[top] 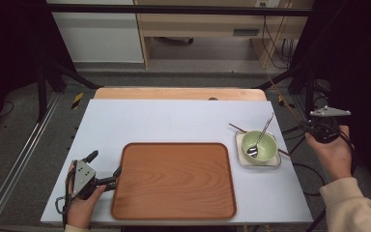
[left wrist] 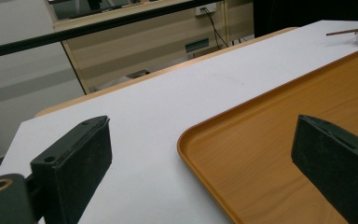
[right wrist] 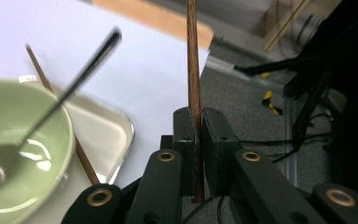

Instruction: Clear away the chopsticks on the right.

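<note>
At the right edge of the bench (top: 174,121), past its white top, the right gripper (right wrist: 198,135) has its jaws pressed together on a thin brown chopstick (right wrist: 192,60), which runs up between them and out of the top of the right gripper view; in the high view the same gripper (top: 324,126) sits in the person's right hand (top: 335,154), off the bench's side, and the chopstick there shows only as a faint slanted line. A second chopstick (right wrist: 81,156) lies on the bench, passing under the rim of the green bowl (top: 259,146) and beside the small pale square dish (top: 258,163) on which the bowl stands. A dark metal spoon (top: 260,137) rests inside the bowl, its scoop on the bottom and its handle leaning out over the far rim. Near the middle of the bench lies a large wooden tray (top: 174,179), well apart from the bowl's dish. At the tray's left side the left gripper (top: 107,170) rests in the person's left hand (top: 84,203) with its jaws standing wide apart and nothing between the pads; in the left gripper view one jaw hangs over the white surface and the other over the tray (left wrist: 279,154), so that the tray's near left corner falls between them without either pad touching it.
</note>
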The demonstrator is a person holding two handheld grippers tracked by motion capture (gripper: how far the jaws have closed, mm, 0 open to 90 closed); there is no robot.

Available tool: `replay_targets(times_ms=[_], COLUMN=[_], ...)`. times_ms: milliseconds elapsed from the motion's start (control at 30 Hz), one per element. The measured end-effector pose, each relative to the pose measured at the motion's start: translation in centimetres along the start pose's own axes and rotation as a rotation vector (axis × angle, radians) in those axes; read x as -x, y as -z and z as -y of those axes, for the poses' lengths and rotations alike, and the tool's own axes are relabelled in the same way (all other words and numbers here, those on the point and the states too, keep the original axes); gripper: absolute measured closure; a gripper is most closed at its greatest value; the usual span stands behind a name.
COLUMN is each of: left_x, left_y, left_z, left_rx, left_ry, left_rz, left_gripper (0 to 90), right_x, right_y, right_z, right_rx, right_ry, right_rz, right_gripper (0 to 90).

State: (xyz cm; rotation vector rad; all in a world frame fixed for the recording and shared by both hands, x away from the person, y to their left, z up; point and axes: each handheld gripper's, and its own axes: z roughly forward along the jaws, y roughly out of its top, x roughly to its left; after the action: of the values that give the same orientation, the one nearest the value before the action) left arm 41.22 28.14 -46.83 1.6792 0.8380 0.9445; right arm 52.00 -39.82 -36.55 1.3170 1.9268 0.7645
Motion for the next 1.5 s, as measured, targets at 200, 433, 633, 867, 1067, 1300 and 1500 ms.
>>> replay_targets(times_ms=[200, 433, 633, 867, 1067, 1300, 1500], left_x=[0.0, 0.1, -0.1, -0.1, -0.1, -0.2, 0.0], left_y=[0.0, 0.0, 0.1, 0.1, 0.0, 0.0, 0.2], left_z=[-0.1, 0.0, 0.1, 0.0, 0.1, 0.1, 0.0], left_rx=[0.003, 0.002, 0.005, 0.007, 0.002, 0.001, 0.007], left_ry=[0.001, 0.001, 0.014, 0.015, 0.015, 0.015, 0.01], left_rz=[0.002, 0.005, 0.003, 0.002, 0.0, -0.002, -0.003], left_gripper=[4.5, 4.5, 4.5, 4.5, 4.5, 4.5, 4.5], right_x=[-2.9, -9.3, -14.9, -20.0, -21.9, -22.9, -24.6], right_y=[2.8, 4.6, 5.0, 4.4, 4.0, 3.4, 3.4], right_z=[-1.6, -2.2, -2.1, -0.5, 0.8, 1.9, 3.0], right_rx=[0.06, 0.069, 0.068, 0.034, 0.001, -0.03, -0.05], right_ry=[0.025, 0.097, 0.122, 0.149, 0.157, 0.127, 0.112], right_rz=[-0.066, -0.167, -0.282, -0.353, -0.383, -0.4, -0.413], right_gripper=[84.7, 84.7, 84.7, 84.7, 84.7, 84.7, 84.7])
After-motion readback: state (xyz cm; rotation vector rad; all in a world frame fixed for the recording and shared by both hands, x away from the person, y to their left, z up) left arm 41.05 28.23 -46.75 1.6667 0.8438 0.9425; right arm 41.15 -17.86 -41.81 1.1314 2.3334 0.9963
